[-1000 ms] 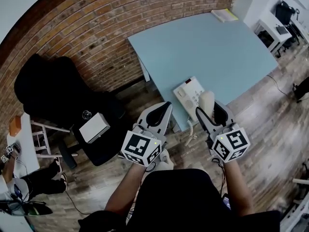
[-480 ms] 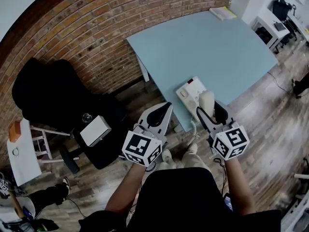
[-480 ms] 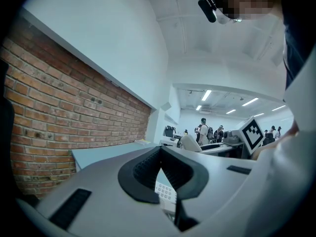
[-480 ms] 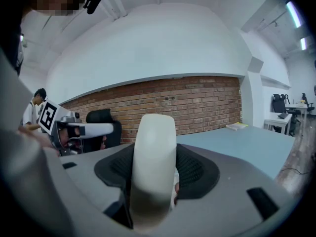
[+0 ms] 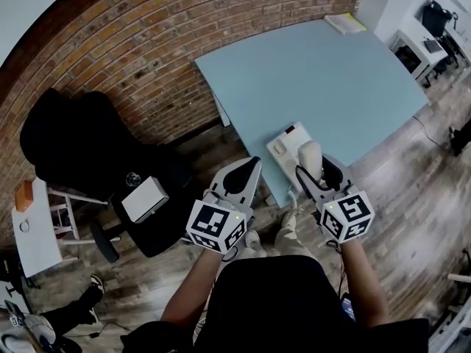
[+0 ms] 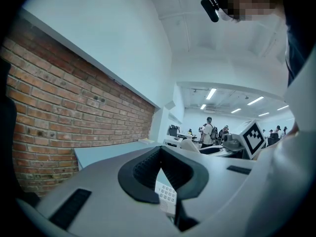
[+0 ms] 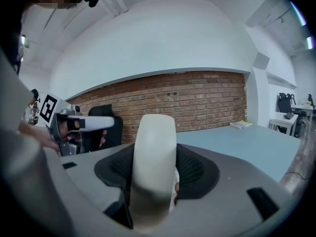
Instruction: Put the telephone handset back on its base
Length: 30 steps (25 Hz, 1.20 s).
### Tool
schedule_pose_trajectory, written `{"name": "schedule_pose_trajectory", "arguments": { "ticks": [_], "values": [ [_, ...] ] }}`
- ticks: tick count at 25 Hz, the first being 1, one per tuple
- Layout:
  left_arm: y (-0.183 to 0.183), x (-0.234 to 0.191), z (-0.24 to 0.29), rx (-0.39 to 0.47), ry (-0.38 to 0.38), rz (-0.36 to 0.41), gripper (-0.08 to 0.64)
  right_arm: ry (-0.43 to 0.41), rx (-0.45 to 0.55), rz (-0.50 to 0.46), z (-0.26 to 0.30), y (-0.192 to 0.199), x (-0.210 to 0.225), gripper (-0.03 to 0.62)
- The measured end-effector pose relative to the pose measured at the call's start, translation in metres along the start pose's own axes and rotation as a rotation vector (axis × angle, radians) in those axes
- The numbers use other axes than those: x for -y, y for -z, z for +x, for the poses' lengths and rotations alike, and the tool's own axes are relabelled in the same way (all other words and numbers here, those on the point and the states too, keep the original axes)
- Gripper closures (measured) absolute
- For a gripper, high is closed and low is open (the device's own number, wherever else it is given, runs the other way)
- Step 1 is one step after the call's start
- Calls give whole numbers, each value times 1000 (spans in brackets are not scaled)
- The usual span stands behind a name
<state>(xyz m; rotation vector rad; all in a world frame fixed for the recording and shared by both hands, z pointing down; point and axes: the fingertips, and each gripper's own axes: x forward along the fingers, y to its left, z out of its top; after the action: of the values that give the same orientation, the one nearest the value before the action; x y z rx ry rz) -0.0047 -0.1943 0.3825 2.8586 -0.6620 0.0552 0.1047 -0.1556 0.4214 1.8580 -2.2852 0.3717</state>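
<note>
The right tool is clamped on the cream handset, which stands nearly upright between its jaws. In the right gripper view the handset fills the gap, both pads pressed to its sides. It hangs just above the telephone base, which sits at the near edge of the pale blue counter, close to the corner nearest the person. The left tool is off to the left, beyond the counter's edge. Its jaws are closed tip to tip with nothing between them, and the base's keypad shows through the gap behind the tips. The step in hand looks like the lowering onto the cradle. To do it well, the handset probably has to be tipped from upright to lying flat and lined up lengthwise with the cradle side of the base. It should then come down slowly until both ends seat. The base sits so close to the edge that a sideways nudge could push it off, so the approach should be straight down. The grip should be released only once the handset rests on the base.
</note>
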Motion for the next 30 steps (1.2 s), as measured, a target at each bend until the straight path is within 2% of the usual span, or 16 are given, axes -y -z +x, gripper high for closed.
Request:
{"name": "schedule_pose_trajectory", "arguments": {
  "ticks": [12,30],
  "values": [
    [0,2,28,-6,-92,6,552,-82,-92,-50,32,30,29,345],
    [6,-19,32,-18,-255,-9,551,-151,-225,-44,90,82,52,345]
  ]
}}
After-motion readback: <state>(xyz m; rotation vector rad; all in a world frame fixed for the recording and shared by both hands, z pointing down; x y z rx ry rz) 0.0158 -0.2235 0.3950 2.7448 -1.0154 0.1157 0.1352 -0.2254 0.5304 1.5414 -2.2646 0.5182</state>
